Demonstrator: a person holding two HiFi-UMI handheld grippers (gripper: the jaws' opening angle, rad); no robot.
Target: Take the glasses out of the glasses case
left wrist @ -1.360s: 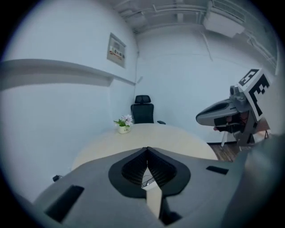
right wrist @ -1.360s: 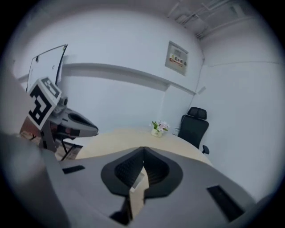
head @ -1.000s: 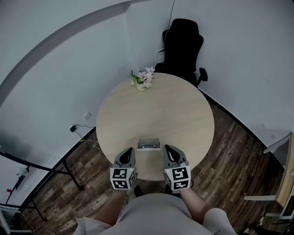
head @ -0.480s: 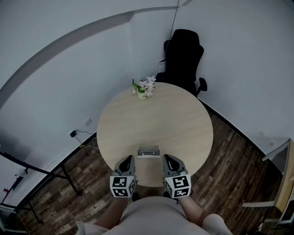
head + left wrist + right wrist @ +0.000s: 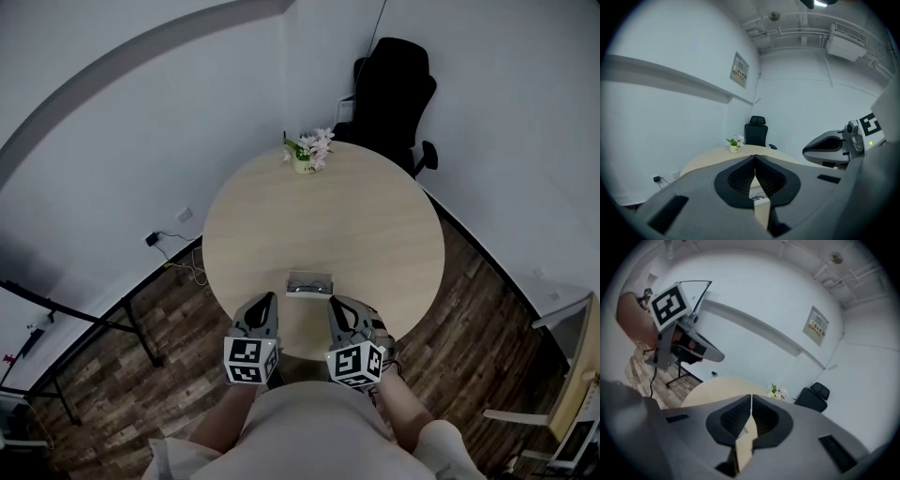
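Glasses case [image 5: 309, 283] sits on the round table [image 5: 375, 216] close to its near edge. It appears open, with the glasses [image 5: 309, 289] a dark shape inside, too small to read in detail. Its long axis runs nine to three across the person's front. The left gripper [image 5: 268, 300] has the case at about one o'clock, the right gripper [image 5: 335, 304] at about eleven. Both are near it, the right perhaps marginally nearer. Both sets of jaws are pressed together on nothing, so they must part before any pick.
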